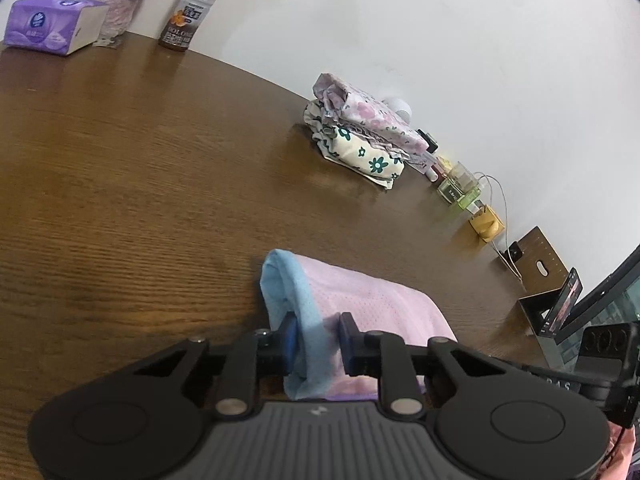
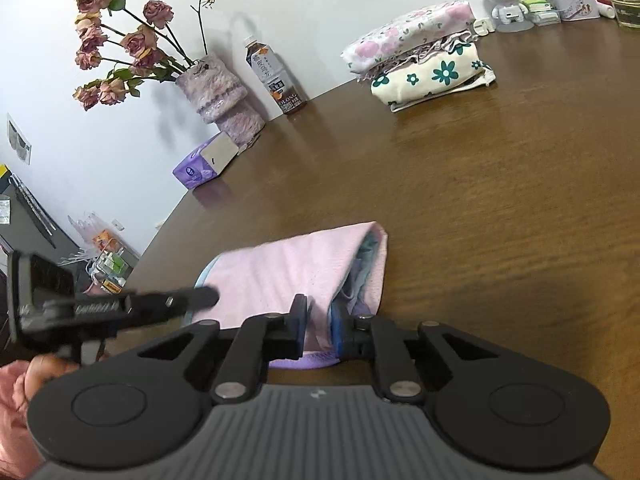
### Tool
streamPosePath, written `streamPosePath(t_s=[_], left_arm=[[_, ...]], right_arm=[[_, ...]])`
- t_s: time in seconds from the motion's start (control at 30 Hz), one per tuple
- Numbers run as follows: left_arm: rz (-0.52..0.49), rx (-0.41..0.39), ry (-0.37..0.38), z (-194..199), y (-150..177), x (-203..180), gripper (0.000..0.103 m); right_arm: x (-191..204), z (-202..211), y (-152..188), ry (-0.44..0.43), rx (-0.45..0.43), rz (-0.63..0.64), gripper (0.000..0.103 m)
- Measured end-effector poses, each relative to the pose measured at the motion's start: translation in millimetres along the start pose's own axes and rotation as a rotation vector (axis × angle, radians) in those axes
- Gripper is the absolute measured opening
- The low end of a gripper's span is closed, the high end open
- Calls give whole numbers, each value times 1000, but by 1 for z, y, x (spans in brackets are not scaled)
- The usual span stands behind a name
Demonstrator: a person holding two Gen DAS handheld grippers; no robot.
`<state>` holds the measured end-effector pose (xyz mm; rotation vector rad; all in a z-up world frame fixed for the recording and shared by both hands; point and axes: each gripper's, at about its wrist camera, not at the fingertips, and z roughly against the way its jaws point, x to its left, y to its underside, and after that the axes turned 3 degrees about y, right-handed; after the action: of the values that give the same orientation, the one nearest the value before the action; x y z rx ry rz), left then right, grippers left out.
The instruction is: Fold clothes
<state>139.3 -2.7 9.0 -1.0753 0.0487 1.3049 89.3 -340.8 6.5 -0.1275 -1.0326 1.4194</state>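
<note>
A pink mesh garment (image 1: 372,304) with a light blue lining lies folded on the brown wooden table (image 1: 140,200), close to its near edge. My left gripper (image 1: 319,344) is shut on the garment's blue-edged left end, the cloth bunched between its pads. In the right wrist view my right gripper (image 2: 318,332) is shut on the near right corner of the same garment (image 2: 288,272), beside its open blue-lined end. The left tool's fingers (image 2: 192,300) show there at the garment's left end, with a hand behind them.
A stack of folded floral clothes (image 2: 424,56) sits at the back by the wall. Also along the wall are a tea bottle (image 2: 276,76), a purple tissue box (image 2: 204,164), a vase of dried roses (image 2: 216,92) and small jars (image 1: 460,188). A monitor (image 1: 600,304) stands at the right.
</note>
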Motion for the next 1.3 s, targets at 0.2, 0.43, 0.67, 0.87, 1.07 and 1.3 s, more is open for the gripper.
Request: streamPosePath(t_s=[0.2,0.43,0.67,0.87,1.07,1.3], left_arm=[[14,7,20,0,2,3,21],[-26,19,39,1,2,3,22],[-15,14,37,3,3,6,21],[-14,-6,17,10,4,4,49],[-14,-29,12,19,5,3,73],[20,-24,53,26,7,8,83]], right_arm=[[6,8,8,21,-8,3,12],[0,16,8,45,-49,-19,36],[-5,16,7,56,-69,-28,47],[-6,19,8,90,-92,-23,64],[-6,21,11,86,-96,-37,73],[3,31,18,72,-89,-49,81]])
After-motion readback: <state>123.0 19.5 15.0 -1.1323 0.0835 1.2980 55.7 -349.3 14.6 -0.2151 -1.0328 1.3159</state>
